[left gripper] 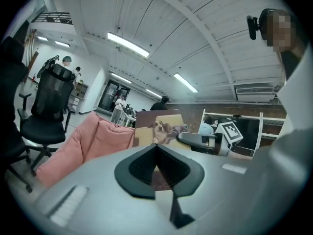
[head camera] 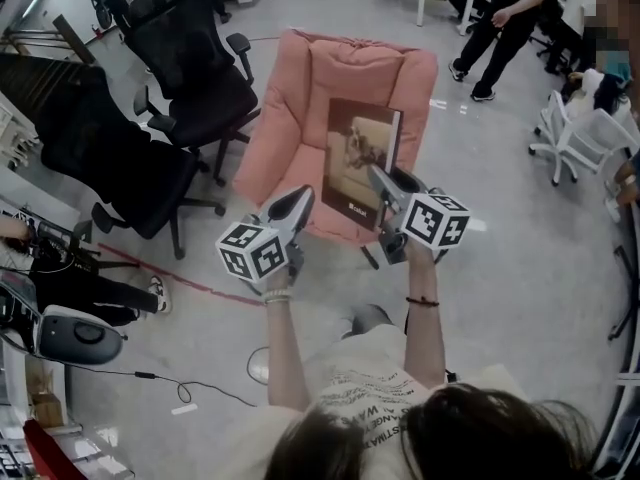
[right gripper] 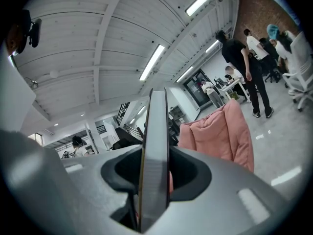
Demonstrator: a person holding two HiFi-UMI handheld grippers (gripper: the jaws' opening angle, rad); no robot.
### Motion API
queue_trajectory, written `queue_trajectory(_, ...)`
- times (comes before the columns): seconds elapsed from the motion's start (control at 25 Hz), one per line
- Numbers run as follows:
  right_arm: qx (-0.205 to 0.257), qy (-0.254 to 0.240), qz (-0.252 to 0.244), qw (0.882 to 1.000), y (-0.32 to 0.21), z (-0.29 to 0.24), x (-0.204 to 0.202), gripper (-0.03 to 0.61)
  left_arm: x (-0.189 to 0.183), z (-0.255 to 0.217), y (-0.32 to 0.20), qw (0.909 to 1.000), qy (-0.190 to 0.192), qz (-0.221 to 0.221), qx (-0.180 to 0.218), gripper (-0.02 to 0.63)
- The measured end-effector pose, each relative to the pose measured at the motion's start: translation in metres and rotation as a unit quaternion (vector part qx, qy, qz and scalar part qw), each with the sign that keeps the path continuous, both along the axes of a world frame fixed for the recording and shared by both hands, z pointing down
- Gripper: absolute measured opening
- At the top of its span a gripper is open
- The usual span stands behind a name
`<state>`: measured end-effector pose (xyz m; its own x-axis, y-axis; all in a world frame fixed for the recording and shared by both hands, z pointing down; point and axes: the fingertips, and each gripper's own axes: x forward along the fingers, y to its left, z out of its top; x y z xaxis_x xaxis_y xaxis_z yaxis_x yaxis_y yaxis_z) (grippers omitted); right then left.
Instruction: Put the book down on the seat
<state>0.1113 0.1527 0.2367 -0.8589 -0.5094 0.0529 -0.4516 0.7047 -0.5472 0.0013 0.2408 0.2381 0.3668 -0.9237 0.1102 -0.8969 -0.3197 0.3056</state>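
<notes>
— Book (head camera: 360,158): where?
— Upright in the air in front of the pink armchair (head camera: 350,68), not laid on the seat (head camera: 298,168)
— Held by what?
— Pinched at its lower corner by the right gripper (head camera: 380,178), jaws pressed on both covers; edge-on in the right gripper view
— And the left gripper (head camera: 303,198)?
— Just beside the book, jaws together, nothing between them
— Around the armchair?
— Grey floor (head camera: 520,268), black office chairs (head camera: 190,78) to the left, people (head camera: 505,13) standing behind
</notes>
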Motion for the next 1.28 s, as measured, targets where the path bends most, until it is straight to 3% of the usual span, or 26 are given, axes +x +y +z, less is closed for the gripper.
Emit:
queue_trajectory(0.4,-0.016,0.025,-0.011,0.999,-0.050,-0.010,-0.062,0.153,-0.064,-0.006,-0.043,0.9993,0.028,-0.018,-0.015,-0.003)
queue_trajectory(0.8,-0.017,0.047,-0.040,0.998,-0.086,0.023,-0.085,0.153,-0.090,0.027,-0.072,0.9976,0.047,-0.049,-0.015,-0.003)
queue_trajectory(1.28,-0.051,0.070,-0.073,0.994,-0.158,0.052,-0.127,0.153,-0.126,0.048,-0.141,0.9939,0.070,-0.074,-0.042,-0.003)
